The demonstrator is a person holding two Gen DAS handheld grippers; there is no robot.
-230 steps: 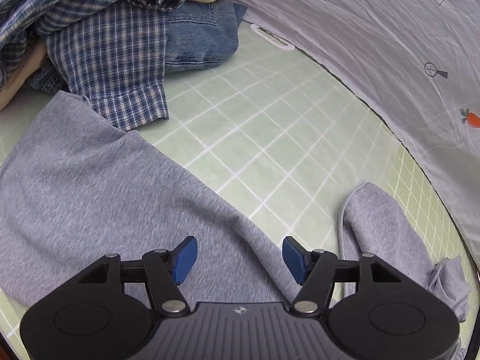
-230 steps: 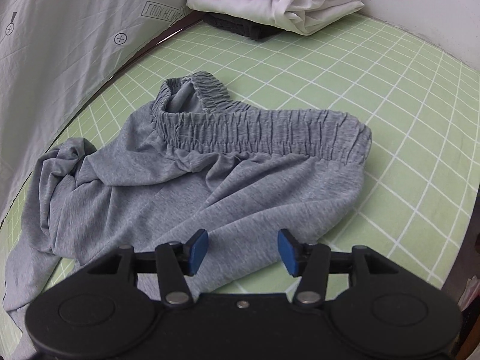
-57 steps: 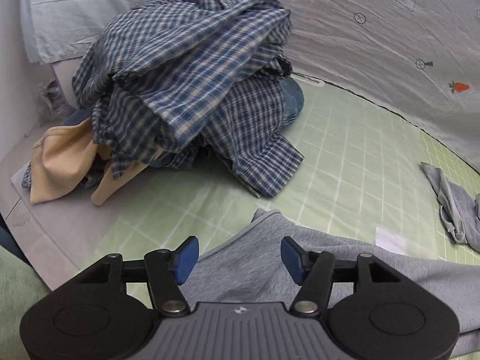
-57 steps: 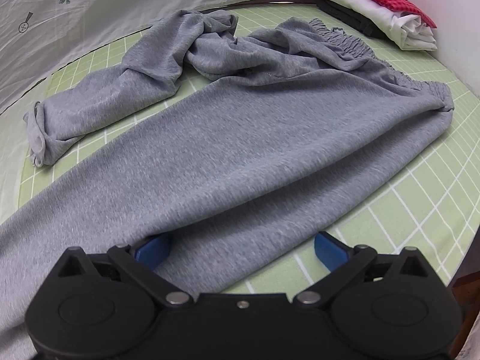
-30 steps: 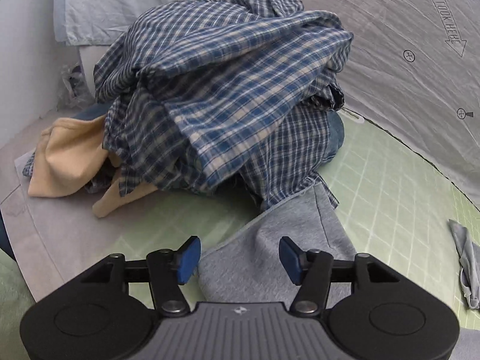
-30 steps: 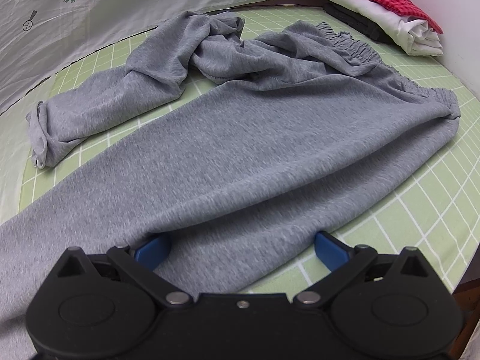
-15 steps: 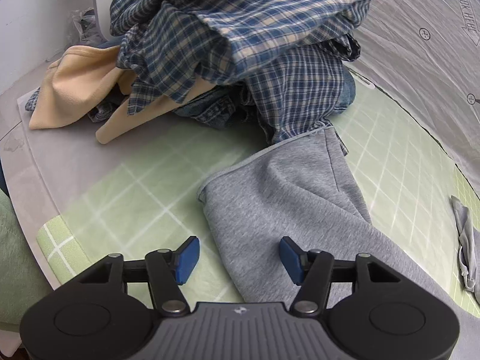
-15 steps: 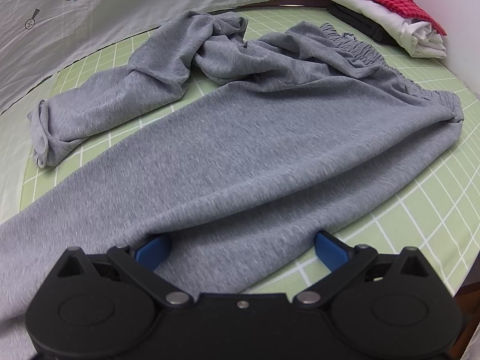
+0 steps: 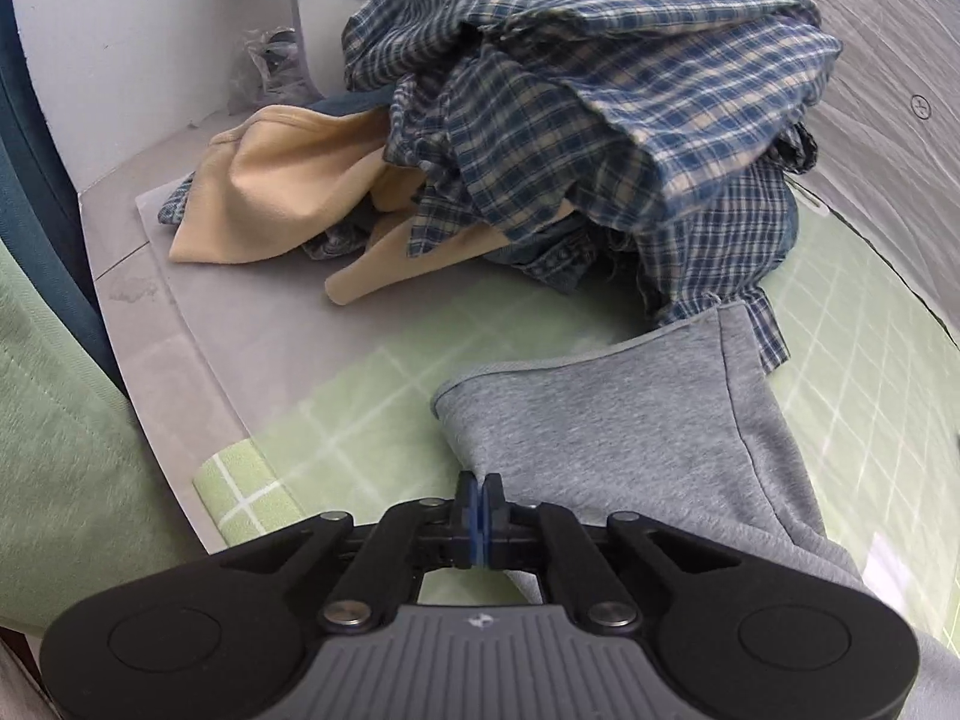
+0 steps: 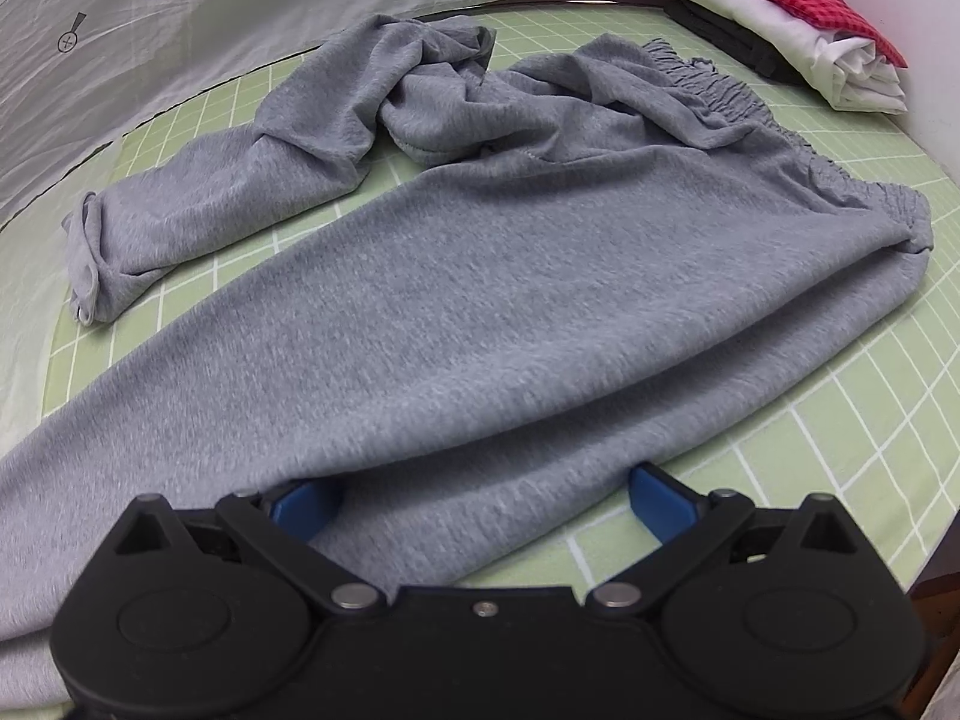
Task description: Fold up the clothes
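The gray pants [image 10: 480, 312] lie spread out on the green mat [image 10: 870, 420], with the stretchy waist near the mat's far right edge. The left gripper [image 9: 478, 507] is pinched tight on the near edge of one pant leg [image 9: 600, 438], likely so it can lift and fold it. The right gripper [image 10: 480, 495] is wide and loose, with its fingers on each side of the cloth, pinching nothing. A pile of checked shirts [image 9: 600, 108] waits at the mat's far left corner.

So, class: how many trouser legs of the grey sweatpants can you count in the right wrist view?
2: one leg lies flat across the green mat toward the gripper; the other leg lies crumpled behind it, toward the sheet.
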